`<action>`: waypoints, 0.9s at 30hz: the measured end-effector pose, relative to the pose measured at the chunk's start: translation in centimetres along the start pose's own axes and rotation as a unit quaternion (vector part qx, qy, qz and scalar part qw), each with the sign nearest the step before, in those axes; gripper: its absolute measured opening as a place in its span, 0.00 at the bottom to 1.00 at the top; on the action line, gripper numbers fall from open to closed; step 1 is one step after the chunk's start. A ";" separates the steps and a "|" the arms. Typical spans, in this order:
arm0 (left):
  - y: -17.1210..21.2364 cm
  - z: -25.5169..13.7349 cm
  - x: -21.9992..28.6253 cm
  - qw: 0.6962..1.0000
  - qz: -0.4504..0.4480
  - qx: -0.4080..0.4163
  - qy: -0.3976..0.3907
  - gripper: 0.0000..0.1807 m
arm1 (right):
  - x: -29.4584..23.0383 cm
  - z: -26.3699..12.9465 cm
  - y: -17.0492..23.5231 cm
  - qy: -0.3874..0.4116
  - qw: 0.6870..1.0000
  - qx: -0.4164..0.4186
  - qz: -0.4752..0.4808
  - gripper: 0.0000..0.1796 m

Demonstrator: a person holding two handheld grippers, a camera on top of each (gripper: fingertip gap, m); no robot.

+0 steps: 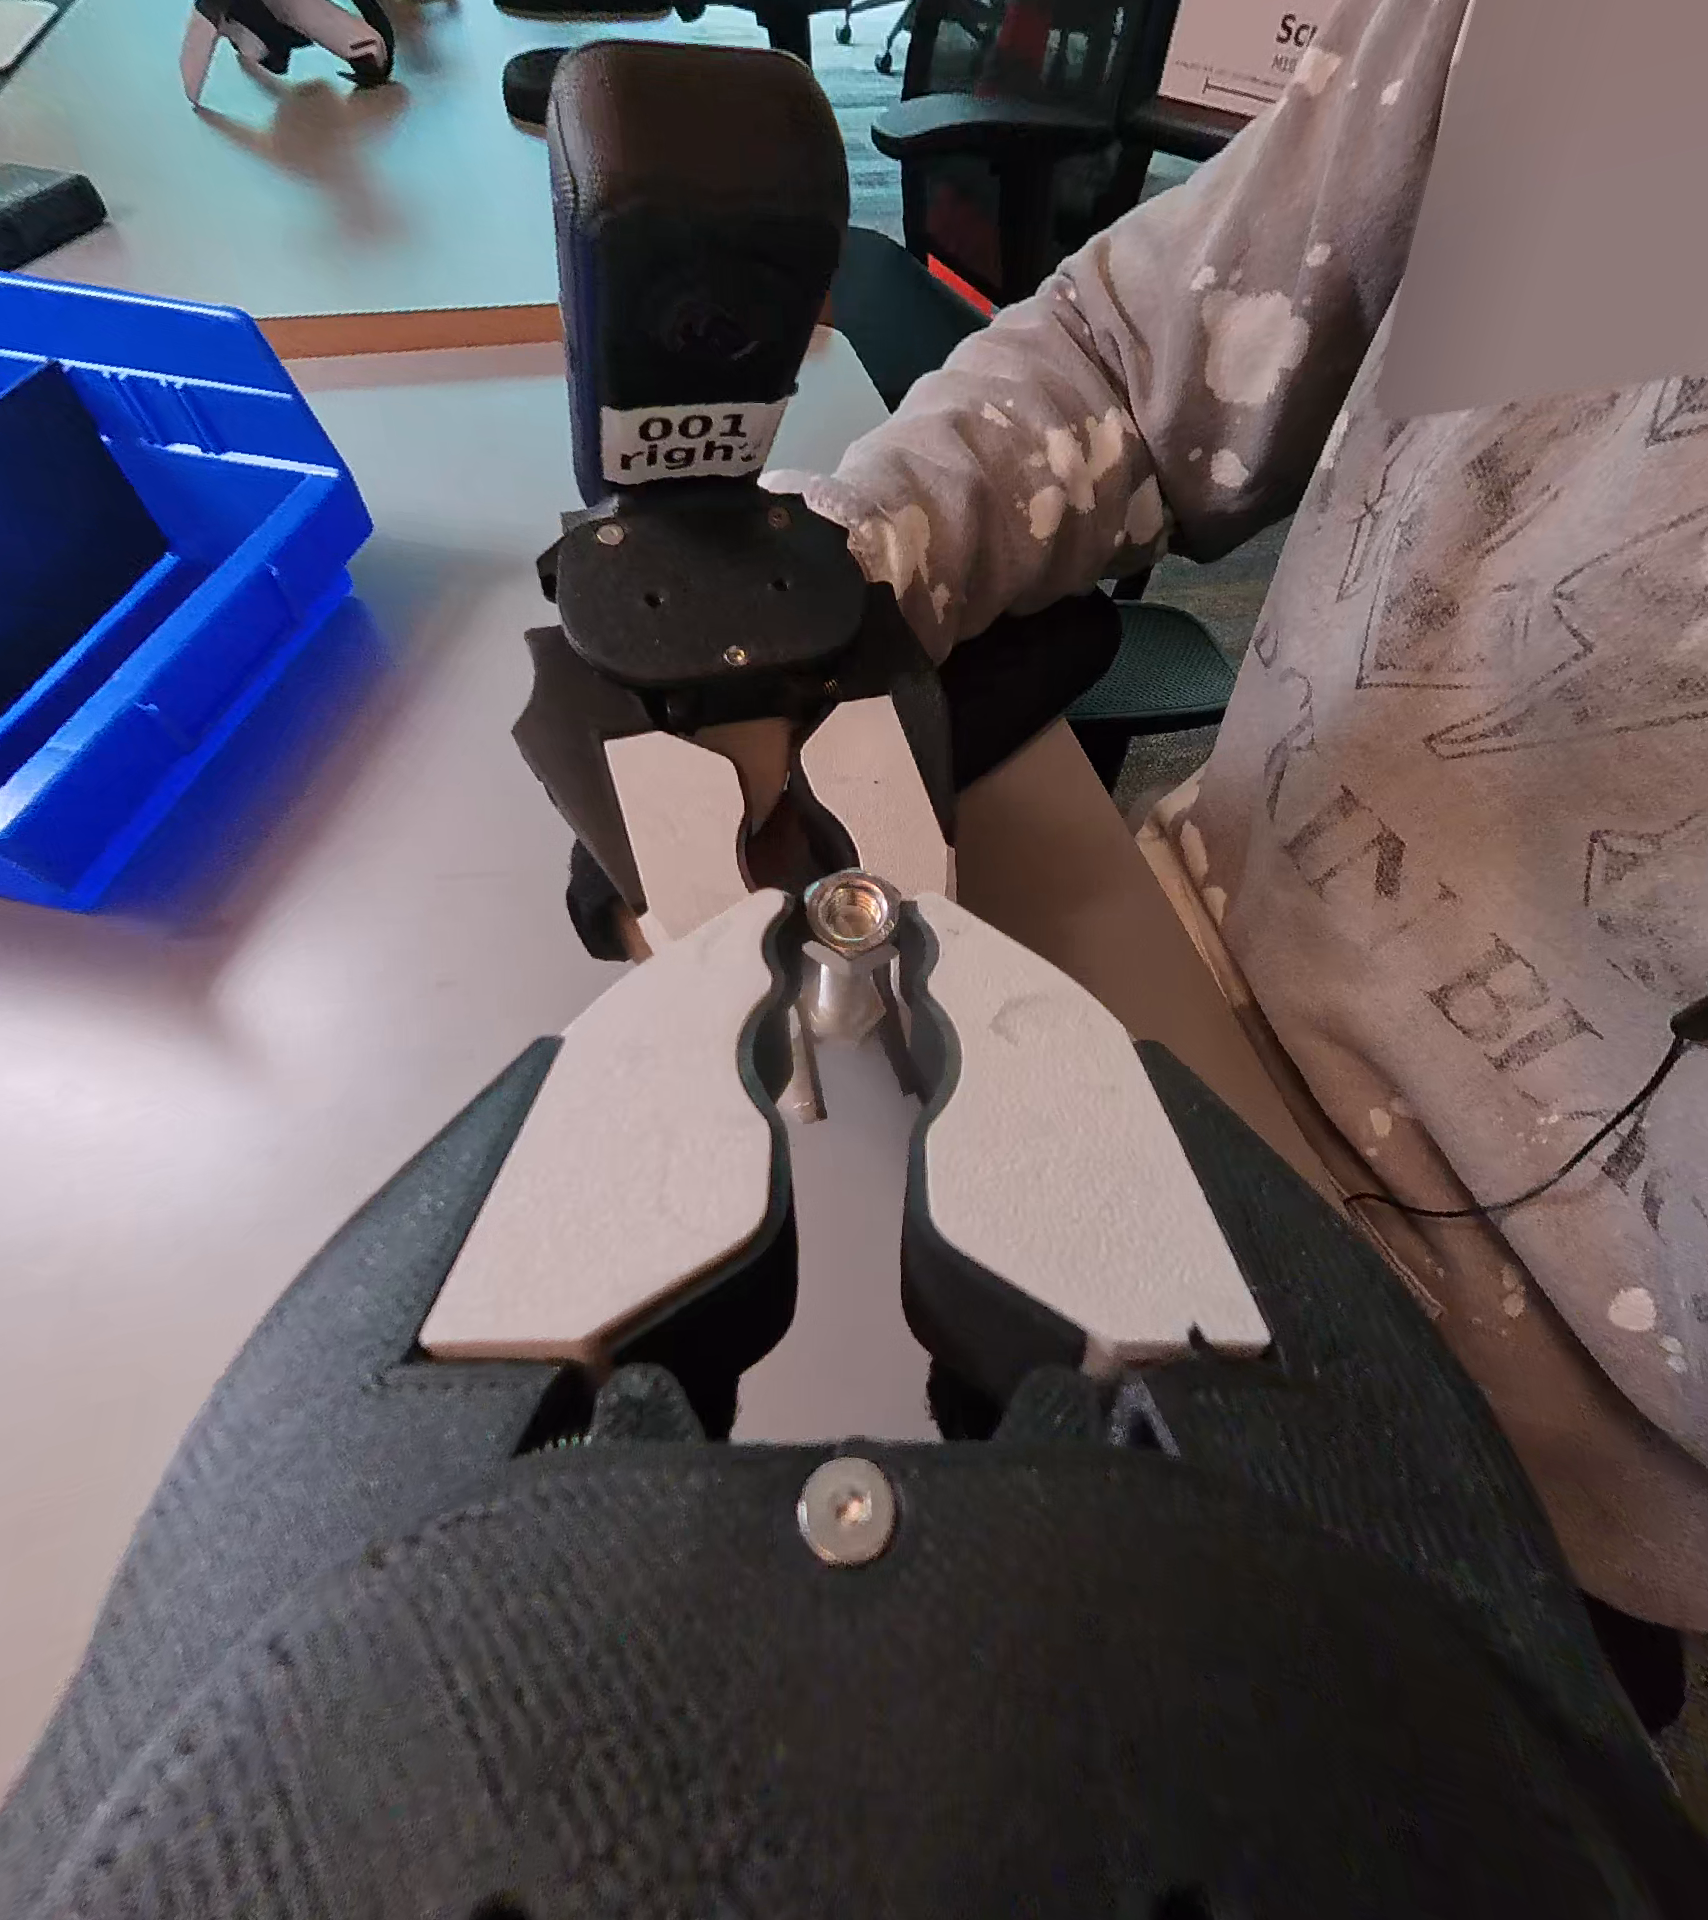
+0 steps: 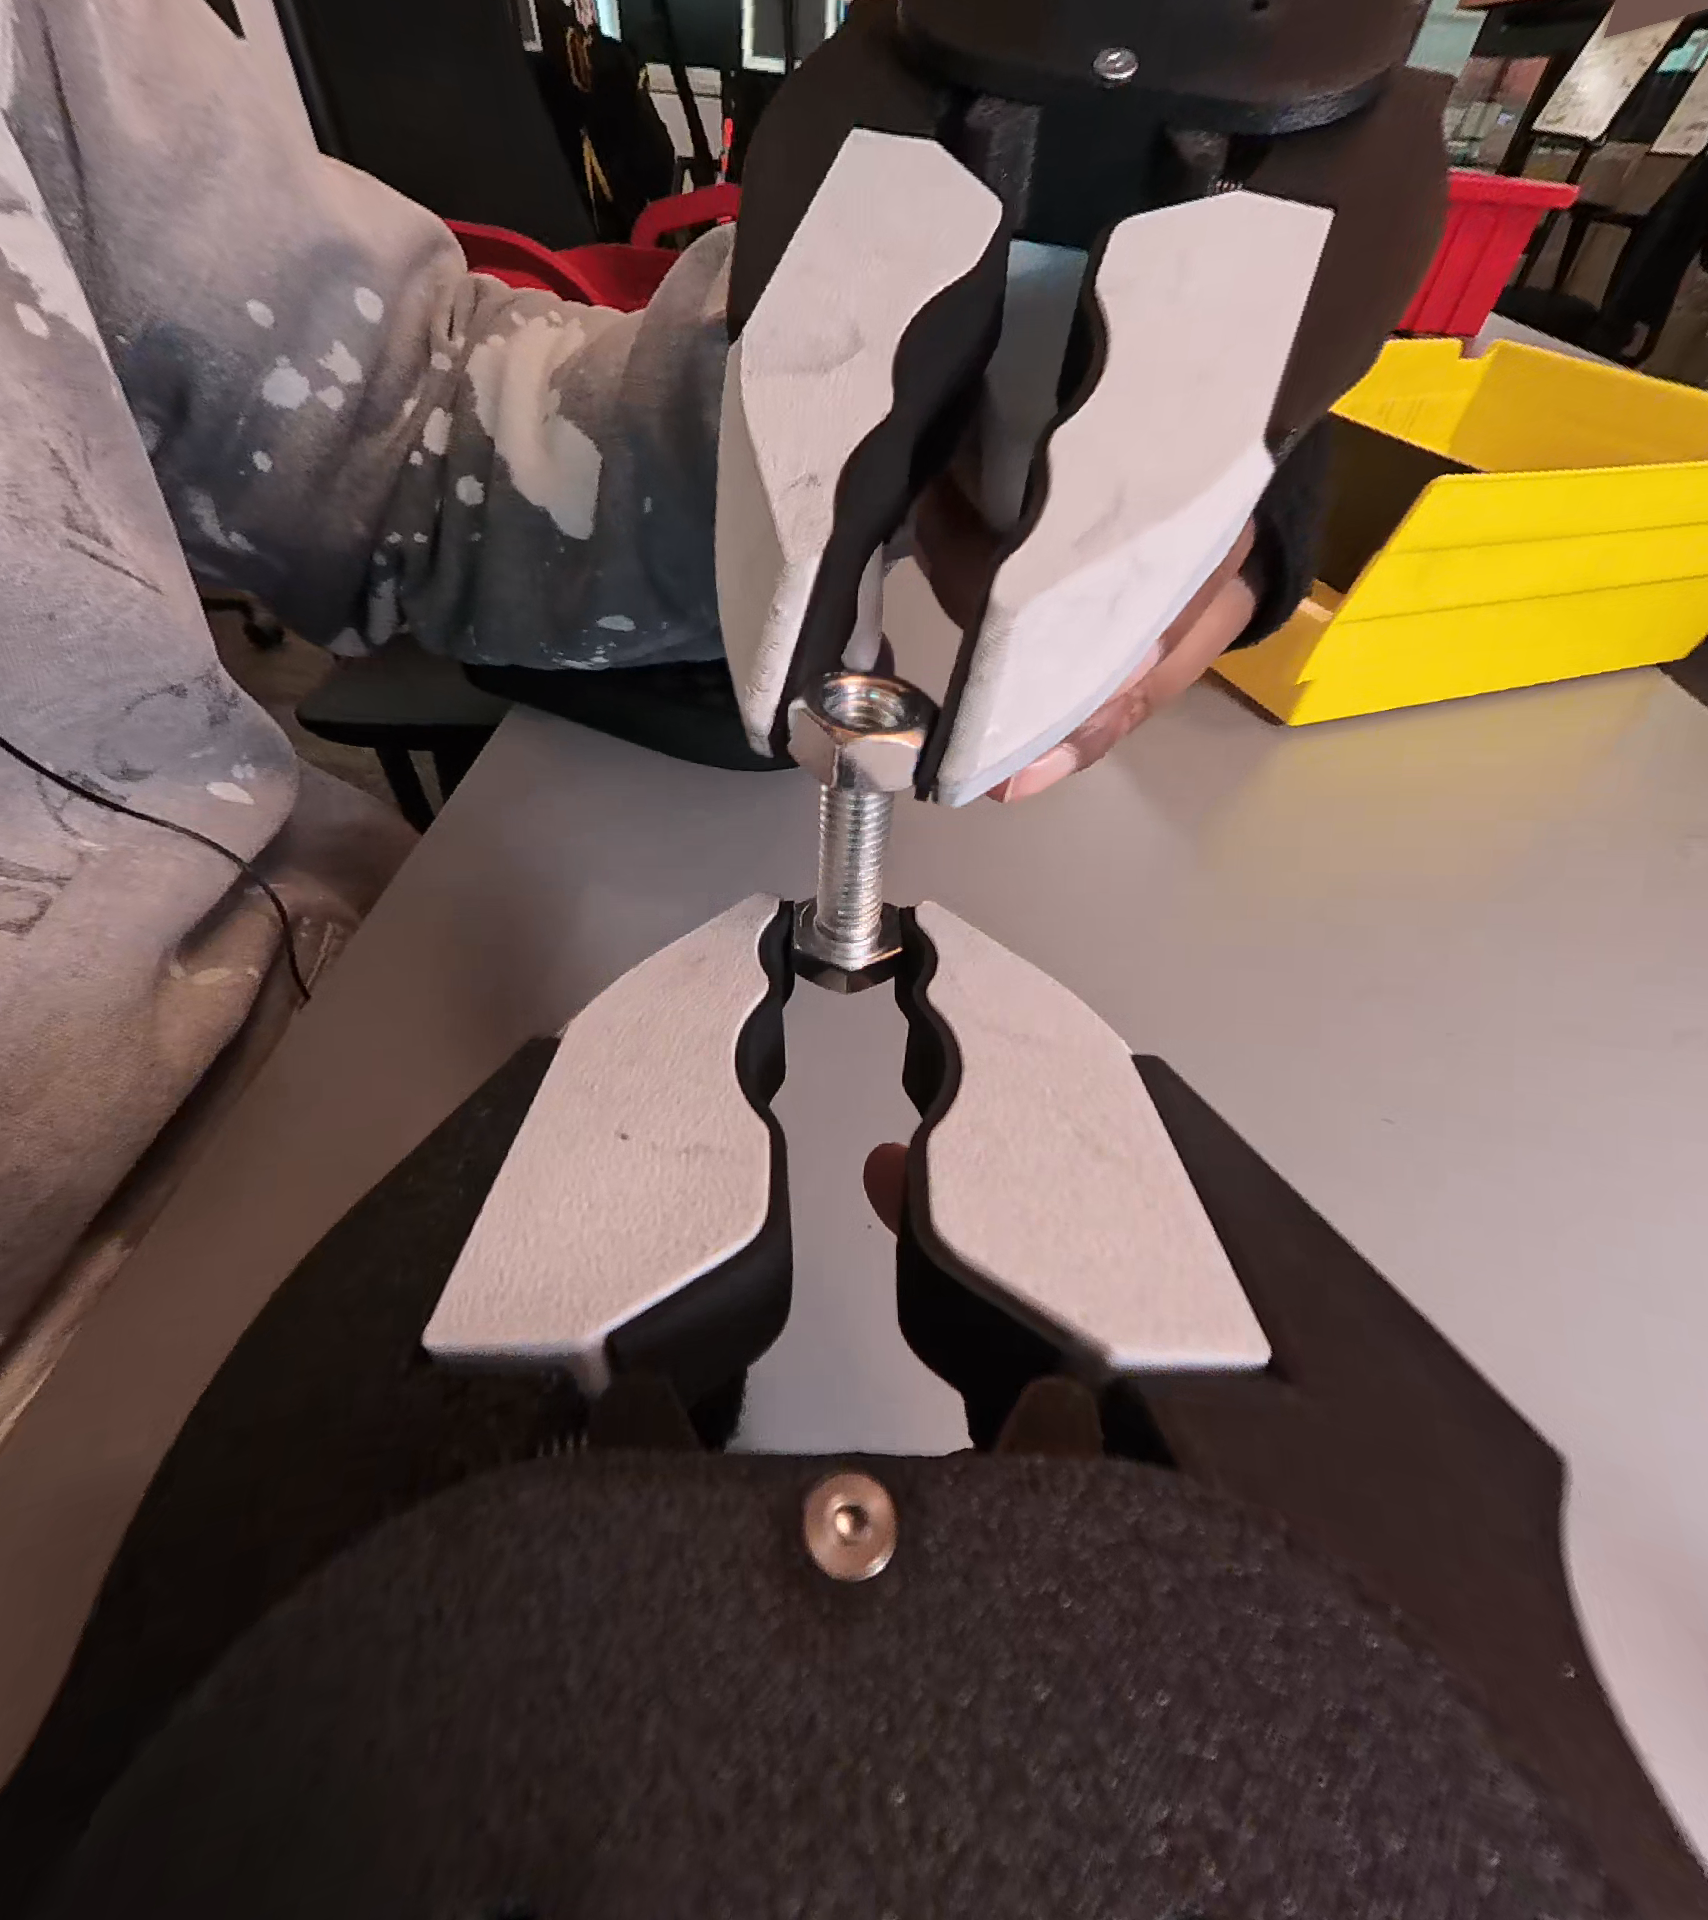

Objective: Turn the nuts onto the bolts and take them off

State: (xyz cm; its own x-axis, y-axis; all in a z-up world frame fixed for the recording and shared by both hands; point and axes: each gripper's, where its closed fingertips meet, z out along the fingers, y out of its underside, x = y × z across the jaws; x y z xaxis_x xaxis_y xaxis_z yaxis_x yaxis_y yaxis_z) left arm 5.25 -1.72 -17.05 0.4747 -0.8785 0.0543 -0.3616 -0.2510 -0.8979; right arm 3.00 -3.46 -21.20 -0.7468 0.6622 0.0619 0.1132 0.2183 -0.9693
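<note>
The bolt (image 2: 852, 868) is held in the air above the desk (image 2: 1349, 987), between the two grippers, its threaded shank bare along the middle. On the end of the bolt away from the right wrist camera sits the nut (image 2: 862, 740), a bright hexagon whose threaded hole faces up and outward. The left gripper (image 2: 860, 743) reaches down to that end of the bolt and is clamped narrow on the nut, its pale fingers (image 2: 834, 436) touching the flats on both sides. At the near end of the bolt, the right gripper (image 2: 845, 951) is closed narrow on the bolt's hexagonal head, which is pinched between its fingertips. In the left wrist view the nut (image 1: 847, 914) shows end-on between the left gripper (image 1: 847, 925) tips, with the right gripper (image 1: 798, 873) just behind it. Beyond the bolt to one side stands a yellow bin (image 2: 1556, 540) on the desk; in the left wrist view, a blue bin (image 1: 102, 582) stands well apart from the bolt. A person's mottled grey sleeve (image 2: 393, 447) lies beside the bolt on the other side
</note>
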 end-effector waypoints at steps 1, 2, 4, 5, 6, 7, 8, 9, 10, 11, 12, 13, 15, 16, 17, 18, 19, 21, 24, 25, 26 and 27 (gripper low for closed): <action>0.1 0.0 0.1 1.000 0.002 -0.002 0.003 0.10 | -0.2 0.0 0.0 -0.006 1.000 -0.001 0.003 0.10; 0.1 0.0 0.3 1.000 0.003 -0.004 0.007 0.10 | -0.3 0.1 0.0 -0.012 1.000 -0.002 0.005 0.10; 0.2 0.0 0.5 1.000 0.005 -0.008 0.013 0.10 | -0.7 0.1 0.0 -0.021 1.000 -0.003 0.006 0.10; 0.3 0.1 0.6 1.000 0.005 -0.010 0.015 0.11 | -0.8 0.1 0.0 -0.024 1.000 -0.003 0.006 0.10; 0.2 0.1 0.6 1.000 0.006 -0.009 0.016 0.11 | -0.9 0.2 0.0 -0.026 1.000 -0.003 0.006 0.10; 0.3 0.1 0.7 1.000 0.006 -0.009 0.018 0.12 | -1.0 0.2 0.0 -0.028 1.000 -0.003 0.006 0.10; 0.3 0.1 0.7 1.000 0.005 -0.009 0.018 0.12 | -1.0 0.2 0.0 -0.028 1.000 -0.003 0.005 0.10; 0.3 0.1 0.7 1.000 0.005 -0.009 0.017 0.13 | -1.0 0.2 0.0 -0.028 1.000 -0.002 0.005 0.10; 0.2 0.0 0.6 1.000 0.004 -0.008 0.017 0.13 | -1.0 0.2 -0.1 -0.028 1.000 -0.001 0.005 0.10; 0.2 0.0 0.6 1.000 0.004 -0.007 0.016 0.13 | -1.0 0.2 -0.1 -0.027 1.000 0.001 0.005 0.10; 0.2 -0.1 0.5 1.000 0.003 -0.006 0.015 0.13 | -0.9 0.1 -0.1 -0.026 1.000 0.002 0.004 0.10; 0.2 -0.2 0.5 1.000 0.003 -0.005 0.015 0.13 | -0.9 0.1 -0.2 -0.024 1.000 0.003 0.004 0.10; 0.2 -0.4 0.4 1.000 0.002 -0.001 0.012 0.13 | -0.8 0.0 -0.3 -0.022 1.000 0.007 0.002 0.10; 0.2 -0.5 0.3 1.000 0.001 0.001 0.009 0.13 | -0.7 0.0 -0.4 -0.020 1.000 0.010 0.002 0.10; 0.1 -0.6 0.1 1.000 0.000 0.002 0.005 0.13 | -0.7 -0.1 -0.5 -0.019 1.000 0.012 0.001 0.10; 0.1 -0.7 -0.1 1.000 0.000 0.004 -0.001 0.13 | -0.6 -0.1 -0.5 -0.018 1.000 0.014 0.001 0.10; 0.1 -0.9 -0.4 1.000 0.000 0.006 -0.012 0.12 | -0.6 -0.2 -0.6 -0.017 1.000 0.017 0.000 0.10; 0.0 -1.6 -1.8 0.998 -0.005 0.020 -0.053 0.10 | -0.5 -0.2 -0.8 -0.014 1.000 0.020 -0.002 0.10; -0.6 -2.7 -3.5 0.994 -0.020 0.060 -0.094 0.10 | 0.0 -0.4 -1.0 0.000 1.000 0.029 0.002 0.10; -0.7 -3.0 -3.9 0.992 -0.022 0.071 -0.104 0.11 | 0.3 -0.5 -1.1 0.008 0.999 0.034 0.004 0.10; -0.9 -3.3 -4.3 0.990 -0.022 0.084 -0.116 0.11 | 0.8 -0.7 -1.3 0.022 0.999 0.039 0.006 0.10; -1.2 -3.5 -4.6 0.987 -0.025 0.099 -0.124 0.12 | 1.4 -0.9 -1.3 0.038 0.998 0.043 0.010 0.10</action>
State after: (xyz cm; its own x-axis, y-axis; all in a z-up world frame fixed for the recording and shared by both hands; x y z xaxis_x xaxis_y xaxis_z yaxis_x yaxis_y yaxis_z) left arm 0.68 1.25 -14.70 0.6787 -0.7343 0.0137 -0.1803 -0.1847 -0.9661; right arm 2.37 -2.19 -19.61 -0.6928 0.7190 0.0561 0.0694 0.1439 -0.9871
